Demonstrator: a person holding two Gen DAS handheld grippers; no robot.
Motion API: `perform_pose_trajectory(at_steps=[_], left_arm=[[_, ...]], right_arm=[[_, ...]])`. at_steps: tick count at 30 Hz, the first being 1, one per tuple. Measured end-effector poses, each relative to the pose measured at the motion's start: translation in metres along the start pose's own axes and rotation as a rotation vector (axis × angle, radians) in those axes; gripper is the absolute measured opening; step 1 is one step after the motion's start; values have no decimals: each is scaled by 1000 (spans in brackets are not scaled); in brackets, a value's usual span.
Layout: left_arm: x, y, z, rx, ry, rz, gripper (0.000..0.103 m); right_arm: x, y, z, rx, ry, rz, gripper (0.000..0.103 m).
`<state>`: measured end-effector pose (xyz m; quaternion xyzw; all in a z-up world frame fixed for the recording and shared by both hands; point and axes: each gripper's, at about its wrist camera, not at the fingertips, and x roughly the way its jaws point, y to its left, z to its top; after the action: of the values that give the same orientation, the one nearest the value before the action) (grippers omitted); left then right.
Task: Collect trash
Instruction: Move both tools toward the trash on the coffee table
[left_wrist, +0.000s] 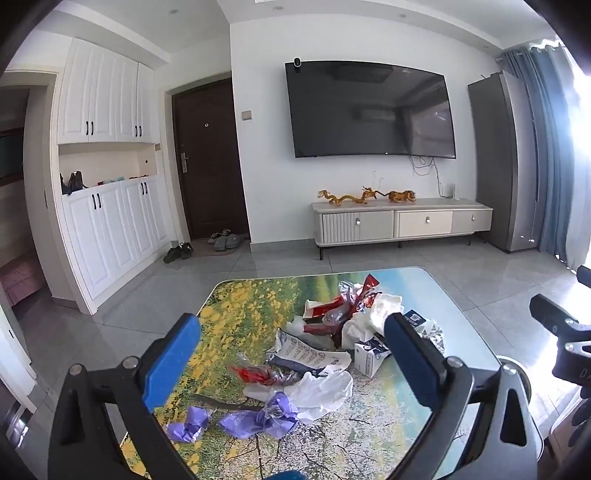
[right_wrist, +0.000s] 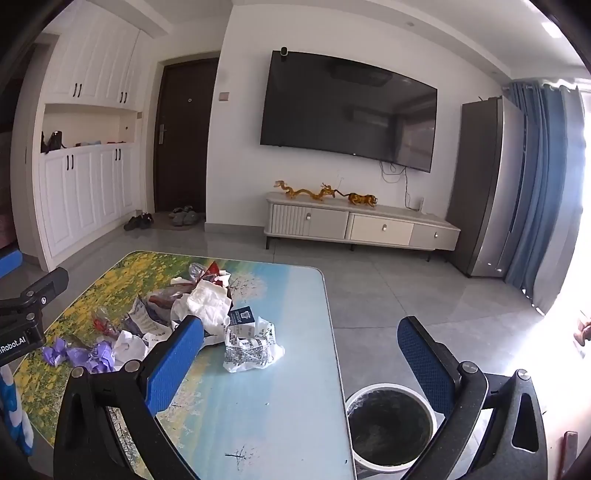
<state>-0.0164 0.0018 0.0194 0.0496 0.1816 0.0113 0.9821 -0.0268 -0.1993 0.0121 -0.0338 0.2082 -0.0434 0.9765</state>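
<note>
The left claw (left_wrist: 291, 363) is released, its blue pads spread wide in the lower part of the left wrist view, and holds nothing. The right claw (right_wrist: 301, 360) is likewise released and empty, spanning the lower centre of the right wrist view. The trash pile (left_wrist: 332, 339) lies on the bench (left_wrist: 369, 443), centre of the left view: red wrappers (left_wrist: 354, 299) at the top, crumpled white paper (left_wrist: 376, 314) beside them, a printed white bag (left_wrist: 310, 354) in the middle, and purple wrappers (left_wrist: 258, 417) at the lower edge. In the right view, a crumpled printed receipt (right_wrist: 253, 349) sits at the pile's right edge, centre frame. A white-rimmed trash bin (right_wrist: 391, 424) with a dark liner stands on the floor at the lower right, just beside the bench edge.
</note>
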Motion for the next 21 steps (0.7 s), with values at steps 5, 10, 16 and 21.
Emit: perform_pose_trajectory(at_steps=[5,10,16,21], left_arm=[[-7,-6,1,10,11,13,100],[-21,-14,2,20,0,25,100],[-39,-17,1,17,-4,19,101],[-52,-13,-1,5,-8,20,100]], right_arm=[[-4,-6,-2,7,-4,17,103],[-11,-8,-3,5,-12,32,103],[-28,-9,-4,3,-36,46,103],[-42,-7,-4,-10,-56,41,103]])
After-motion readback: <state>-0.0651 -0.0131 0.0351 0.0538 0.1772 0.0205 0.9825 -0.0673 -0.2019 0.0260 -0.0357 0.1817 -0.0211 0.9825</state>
